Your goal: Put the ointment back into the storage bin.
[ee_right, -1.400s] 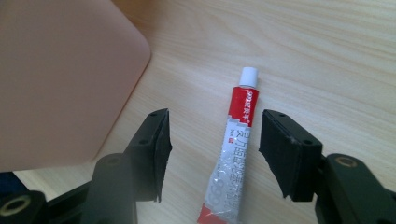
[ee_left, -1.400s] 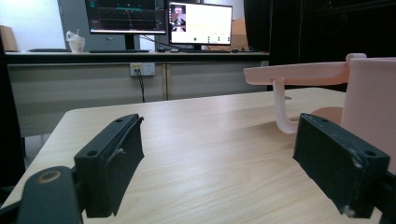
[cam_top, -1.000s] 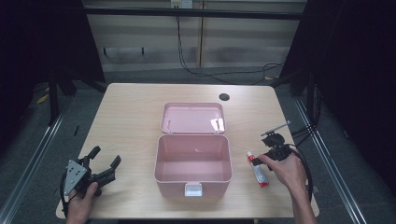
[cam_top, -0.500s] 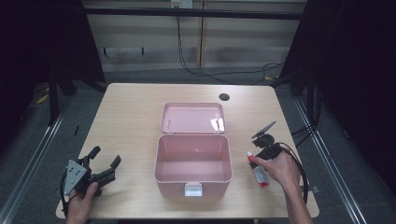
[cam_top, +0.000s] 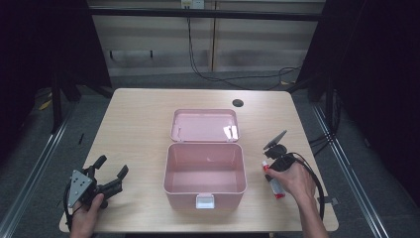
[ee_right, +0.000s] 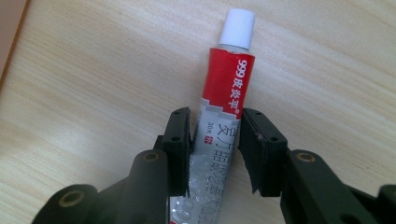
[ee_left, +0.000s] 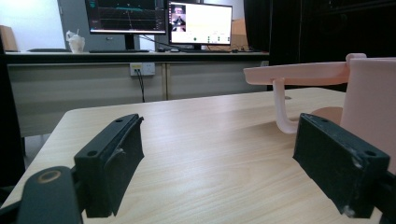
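A red and silver tube with a white cap (ee_right: 229,79) lies on the wooden table, right of the open pink box (cam_top: 167,171). In the high view the tube (cam_top: 276,188) pokes out under the person's right hand. My right gripper (ee_right: 215,135) points down at it; its jaws have just been closing, and the pads now sit against both sides of the tube's silver part. The same gripper (cam_top: 272,173) is beside the box's right wall. My left gripper (cam_top: 112,166) rests open near the front left corner, and its jaws (ee_left: 219,154) have nothing between them.
The box's lid (cam_top: 204,125) lies folded back flat behind it; the box wall (ee_left: 369,93) and lid (ee_left: 299,73) stand close on the right in the left gripper view. A dark hole (cam_top: 237,103) marks the table's far side. Monitors (ee_left: 201,21) stand beyond the table.
The right hand has come left and down onto the tube, and its jaws have narrowed around it. The left hand and the box have stayed put.
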The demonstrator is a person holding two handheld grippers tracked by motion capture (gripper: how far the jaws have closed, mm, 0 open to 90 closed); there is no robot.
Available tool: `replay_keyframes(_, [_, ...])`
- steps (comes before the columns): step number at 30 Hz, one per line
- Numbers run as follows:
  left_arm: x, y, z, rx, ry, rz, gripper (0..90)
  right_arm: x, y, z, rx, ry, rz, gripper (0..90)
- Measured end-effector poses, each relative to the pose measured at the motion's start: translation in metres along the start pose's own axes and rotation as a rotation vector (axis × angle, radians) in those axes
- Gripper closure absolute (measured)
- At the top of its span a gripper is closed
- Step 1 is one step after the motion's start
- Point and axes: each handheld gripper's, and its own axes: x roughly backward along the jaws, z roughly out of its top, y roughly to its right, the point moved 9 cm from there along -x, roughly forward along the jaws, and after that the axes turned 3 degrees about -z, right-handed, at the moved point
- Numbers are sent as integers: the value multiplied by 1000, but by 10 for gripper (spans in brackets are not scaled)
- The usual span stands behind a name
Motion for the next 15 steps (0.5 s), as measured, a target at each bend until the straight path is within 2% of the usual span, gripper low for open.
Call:
replay_keyframes(9, [0, 0, 0, -2, -2, -5, 156, -4, -2, 2, 9, -24, -23, 661])
replay_keyframes(15, [0, 0, 0, -1, -1, -4, 156, -4, -2, 2, -1, -31, -15, 704])
